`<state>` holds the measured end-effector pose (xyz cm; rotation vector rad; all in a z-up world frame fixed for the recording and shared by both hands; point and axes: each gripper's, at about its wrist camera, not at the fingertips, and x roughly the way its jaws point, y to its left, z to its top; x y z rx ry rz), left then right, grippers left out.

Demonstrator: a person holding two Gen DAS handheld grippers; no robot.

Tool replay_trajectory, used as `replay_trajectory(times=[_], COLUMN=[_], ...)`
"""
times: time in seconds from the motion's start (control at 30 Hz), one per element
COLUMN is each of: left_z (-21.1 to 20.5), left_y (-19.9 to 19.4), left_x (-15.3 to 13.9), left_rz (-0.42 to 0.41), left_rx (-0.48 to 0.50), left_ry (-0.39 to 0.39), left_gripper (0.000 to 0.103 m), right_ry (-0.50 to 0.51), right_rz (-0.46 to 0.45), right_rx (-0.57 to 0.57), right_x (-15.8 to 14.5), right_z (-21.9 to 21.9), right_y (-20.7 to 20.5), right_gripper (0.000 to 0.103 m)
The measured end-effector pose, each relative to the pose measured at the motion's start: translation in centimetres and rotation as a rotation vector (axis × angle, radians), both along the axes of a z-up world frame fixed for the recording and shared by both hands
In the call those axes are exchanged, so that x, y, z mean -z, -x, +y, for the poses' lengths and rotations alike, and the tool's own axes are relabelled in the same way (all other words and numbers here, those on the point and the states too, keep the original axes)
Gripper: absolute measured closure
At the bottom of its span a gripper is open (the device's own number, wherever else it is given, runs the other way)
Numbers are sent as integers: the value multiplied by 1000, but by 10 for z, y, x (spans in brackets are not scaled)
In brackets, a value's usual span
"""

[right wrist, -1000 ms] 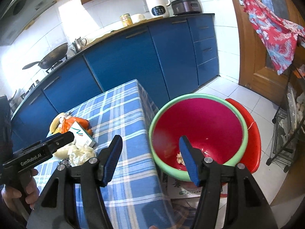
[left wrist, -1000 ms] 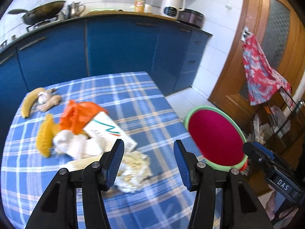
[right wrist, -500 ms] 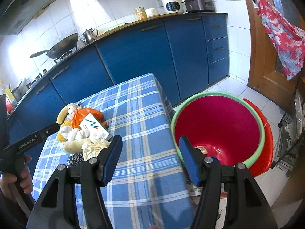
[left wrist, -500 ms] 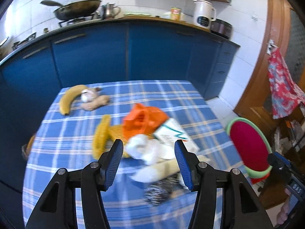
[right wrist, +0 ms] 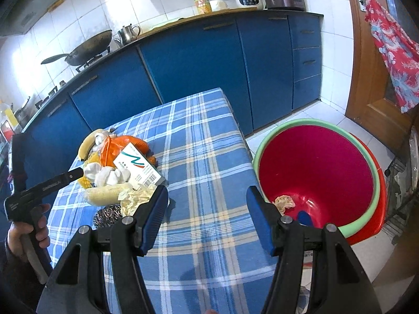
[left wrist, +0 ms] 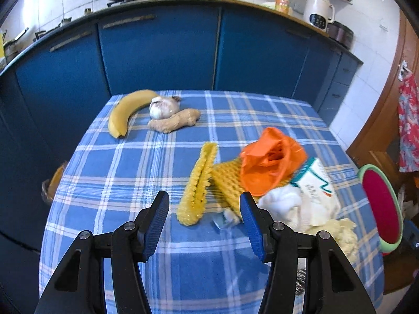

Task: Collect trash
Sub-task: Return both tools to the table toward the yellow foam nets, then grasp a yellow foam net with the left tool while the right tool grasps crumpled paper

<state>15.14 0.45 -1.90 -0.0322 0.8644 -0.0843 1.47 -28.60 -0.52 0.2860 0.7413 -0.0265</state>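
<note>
A heap of trash lies on the blue checked table (left wrist: 131, 162): yellow foam netting (left wrist: 199, 183), an orange plastic bag (left wrist: 272, 164), a white carton (left wrist: 316, 185), white crumpled tissue (left wrist: 282, 204) and pale crumpled paper (left wrist: 343, 233). My left gripper (left wrist: 204, 217) hangs open just above the near end of the netting, empty. My right gripper (right wrist: 207, 214) is open and empty over the table's right edge, between the heap (right wrist: 117, 172) and the red basin (right wrist: 314, 172) on the floor, which holds a scrap of paper (right wrist: 284, 201).
A banana (left wrist: 125, 112), a garlic bulb (left wrist: 163, 107) and ginger root (left wrist: 174, 123) lie at the table's far left. A steel scourer (right wrist: 107, 216) and a corn cob (right wrist: 104, 195) sit beside the heap. Blue cabinets (right wrist: 199, 62) stand behind; a wooden door (right wrist: 371, 52) is at the right.
The left gripper has swung left from the crumpled paper near the basin to the yellow netting. The right gripper has drifted left, bringing more of the table into view. Both stayed open.
</note>
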Motion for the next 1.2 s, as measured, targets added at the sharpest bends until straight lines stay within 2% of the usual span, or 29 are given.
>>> replay_trajectory(times=[0.3,0.4,0.5,0.53,0.57,0.63,0.7,0.97,1.2], left_z=[10,14,16,17,18,19,19,26,41], left_y=[-24,-29,-32,-32,-32,-32,-30,-5,23], left_x=[26,32,36,38,39,39,38,20,2], left_rz=[54,80,94,100,103,105,97,47,-26], left_rx=[-12,-8,-7,-5,3,16,27,38,1], left_ry=[7,37,48,60,80,107,122,175,163], left_gripper=[46,46,59,66,77,86,91,92,92], right_ry=[6,10,8,9,8,8,9,13,4], right_rz=[35,46,56,58,60,62,64,67,88], right_rx=[-20,-30,-40,-42,-45,-52,-59,-93,-150], right_x=[8,12,15,16,16,17,17,17,25], right_z=[13,18,21,22,23,26,28,39,55], right_y=[-13,-17,-21,-22,-23,-25,-26,-26,-31], right_gripper=[39,39,39,39,39,39,39,39,39])
